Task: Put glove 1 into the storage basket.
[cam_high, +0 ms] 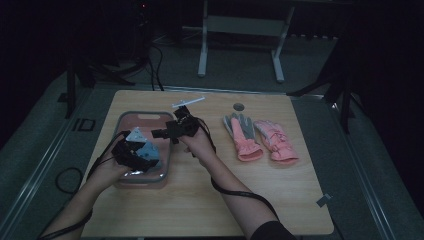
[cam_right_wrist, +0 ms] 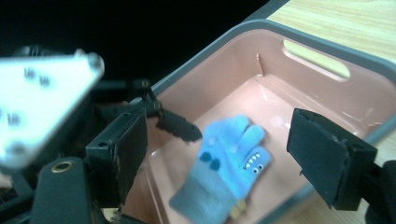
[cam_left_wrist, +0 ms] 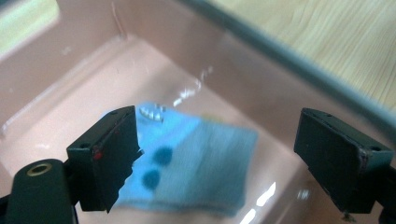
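A small blue glove (cam_right_wrist: pixel 224 163) w/ a grey cuff and a monster-face print lies flat on the floor of a pink bin (cam_right_wrist: pixel 327 60), loose, nothing gripping it. In the left gripper view the same blue glove (cam_left_wrist: pixel 196 163) sits below and between the two black jaws, which stand wide apart and clear of the fabric. The left hand-held gripper (cam_high: pixel 136 152) hangs over the bin's near end, released. The right hand-held gripper (cam_high: pixel 176 127) is at the bin's right rim, jaws also spread wide w/ nothing between them; the glove shows in the bin beyond them.

The bin (cam_high: pixel 142 116) rests on the left part of the wooden tabletop (cam_high: pixel 200 200). To the right, well apart from the bin, a pair of pink gloves (cam_high: pixel 260 137) lies side by side.

Judgement: this looks like the drop-off step, i.e. the glove has been let go into the bin and both grippers are empty. Next move prob. calls for lifting both grippers clear of the bin w/o snagging the glove, then swinging over to the pink pair.
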{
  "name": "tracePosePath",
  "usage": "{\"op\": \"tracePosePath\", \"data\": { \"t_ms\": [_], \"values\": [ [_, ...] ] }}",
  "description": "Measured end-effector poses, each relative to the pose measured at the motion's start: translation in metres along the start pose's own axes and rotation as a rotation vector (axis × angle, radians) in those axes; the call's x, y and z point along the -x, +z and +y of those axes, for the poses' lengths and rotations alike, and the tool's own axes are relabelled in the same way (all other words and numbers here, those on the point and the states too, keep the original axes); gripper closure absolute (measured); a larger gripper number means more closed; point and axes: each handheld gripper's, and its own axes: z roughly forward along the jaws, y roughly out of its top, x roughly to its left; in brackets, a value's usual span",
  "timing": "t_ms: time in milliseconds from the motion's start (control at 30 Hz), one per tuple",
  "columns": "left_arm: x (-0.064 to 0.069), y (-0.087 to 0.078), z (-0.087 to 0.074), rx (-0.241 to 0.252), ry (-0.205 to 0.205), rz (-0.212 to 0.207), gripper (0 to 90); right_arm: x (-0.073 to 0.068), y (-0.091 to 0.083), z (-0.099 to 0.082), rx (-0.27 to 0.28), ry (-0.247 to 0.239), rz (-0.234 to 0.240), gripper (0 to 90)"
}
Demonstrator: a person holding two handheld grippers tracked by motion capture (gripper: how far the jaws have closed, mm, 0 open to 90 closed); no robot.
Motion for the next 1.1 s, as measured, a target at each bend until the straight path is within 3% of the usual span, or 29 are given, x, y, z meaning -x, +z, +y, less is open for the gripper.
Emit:
{"op": "tracePosePath", "data": {
  "t_ms": [100, 200, 367, 433, 733, 1100],
  "values": [
    [0.007, -0.004, 0.005, 0.056, -0.004, 0.003, 10.6, 0.0, -0.012, -0.003, 0.009, -0.033, -0.01, 19.1],
    [0.018, -0.007, 0.012, 0.105, 0.008, -0.021, 10.2, 0.0, -0.024, -0.007, 0.01, -0.072, -0.033, 17.3],
    [0.039, -0.005, 0.025, 0.145, 0.036, -0.059, 10.2, 0.001, -0.042, -0.017, -0.02, -0.101, -0.065, 16.3],
    [0.044, -0.003, 0.029, 0.148, 0.038, -0.088, 10.2, 0.002, -0.049, -0.022, -0.037, -0.112, -0.069, 16.0],
    [0.074, 0.004, 0.043, 0.199, 0.059, -0.15, 10.3, 0.009, -0.081, -0.048, -0.049, -0.112, -0.103, 15.7],
    [0.103, 0.023, 0.047, 0.193, 0.1, -0.213, 10.3, 0.029, -0.118, -0.079, -0.03, -0.088, -0.153, 14.1]
  ]
}}
